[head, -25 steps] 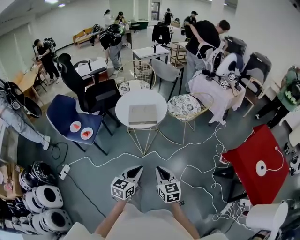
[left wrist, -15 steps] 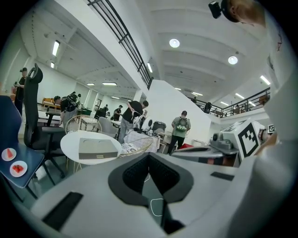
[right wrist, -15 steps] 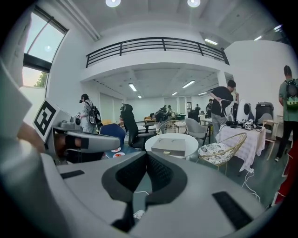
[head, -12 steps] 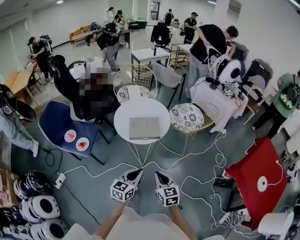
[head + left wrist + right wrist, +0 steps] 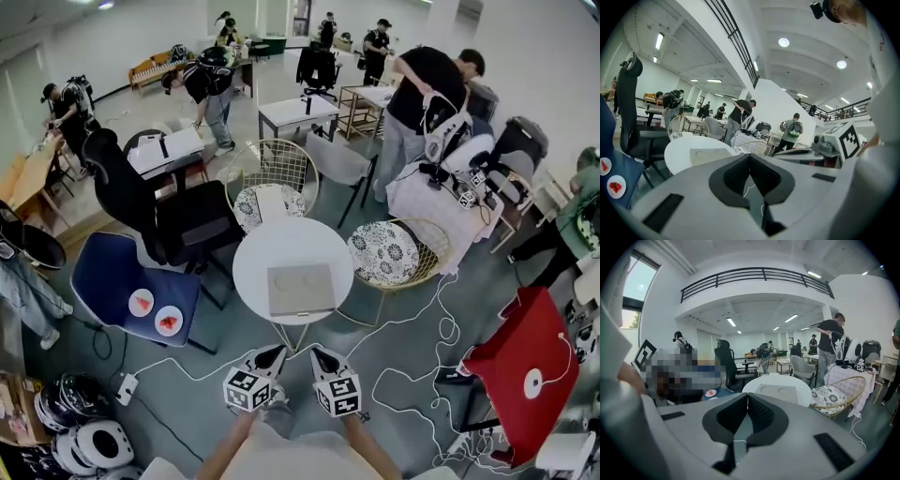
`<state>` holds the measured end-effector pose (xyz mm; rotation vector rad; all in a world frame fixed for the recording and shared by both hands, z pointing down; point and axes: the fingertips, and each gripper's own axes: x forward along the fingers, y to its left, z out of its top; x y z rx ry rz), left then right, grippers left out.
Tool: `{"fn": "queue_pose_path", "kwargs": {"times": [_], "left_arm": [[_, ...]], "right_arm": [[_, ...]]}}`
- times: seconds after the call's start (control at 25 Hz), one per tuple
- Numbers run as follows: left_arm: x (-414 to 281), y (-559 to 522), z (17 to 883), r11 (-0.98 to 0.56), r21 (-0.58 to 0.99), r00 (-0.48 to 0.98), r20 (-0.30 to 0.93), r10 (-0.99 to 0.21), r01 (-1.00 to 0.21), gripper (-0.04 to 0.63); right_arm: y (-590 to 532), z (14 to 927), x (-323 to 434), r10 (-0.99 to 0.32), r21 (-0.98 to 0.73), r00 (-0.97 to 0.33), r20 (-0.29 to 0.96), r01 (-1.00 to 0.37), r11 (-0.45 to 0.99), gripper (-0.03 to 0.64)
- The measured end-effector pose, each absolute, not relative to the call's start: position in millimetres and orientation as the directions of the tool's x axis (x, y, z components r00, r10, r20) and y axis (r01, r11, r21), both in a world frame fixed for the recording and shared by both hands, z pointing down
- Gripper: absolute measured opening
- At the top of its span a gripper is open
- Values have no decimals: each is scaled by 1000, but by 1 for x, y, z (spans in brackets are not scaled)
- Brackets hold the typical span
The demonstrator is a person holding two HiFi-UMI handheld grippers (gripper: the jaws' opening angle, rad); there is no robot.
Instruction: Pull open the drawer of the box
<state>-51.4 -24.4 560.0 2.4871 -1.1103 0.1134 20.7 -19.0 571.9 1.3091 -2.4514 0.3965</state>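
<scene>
A flat beige box (image 5: 301, 289) lies on the small round white table (image 5: 258, 264), its drawer closed; the same box (image 5: 708, 155) shows in the left gripper view and again as the box (image 5: 776, 393) in the right gripper view. My left gripper (image 5: 277, 353) and right gripper (image 5: 318, 354) hang side by side over the floor, short of the table's near edge. Both are shut with nothing between their jaws. The left gripper (image 5: 750, 159) and the right gripper (image 5: 746, 398) each point toward the table.
A wire chair with a patterned cushion (image 5: 395, 252) stands right of the table, a blue chair with two plates (image 5: 132, 291) to the left, and a black office chair (image 5: 169, 217) behind it. White cables (image 5: 412, 366) trail over the floor. A red table (image 5: 521, 361) is at right. Several people stand behind.
Both grippers and the camera have moved forward together; the round table and box now sit closer and lower in the head view. The jaws stayed shut.
</scene>
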Motion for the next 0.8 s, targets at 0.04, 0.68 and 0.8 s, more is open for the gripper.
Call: {"fn": "queue_pose_path", "kwargs": {"times": [0.04,0.68,0.8], "left_arm": [[-55,-35,559,-599,337,681,235,-693,-726,12],[-94,-157,540,-662,328,735,210,-645,-674,11],[-95,-165,542,-667,334,743,211,-635,-666,11]], "right_arm": [[-30,570,16,-746,-86,-521,416,-838,538,15],[-154,547,-29,-781,-39,-478,403,-861,507,15],[-161,548,-32,-779,-34,-476,408,-861,508,15]]}}
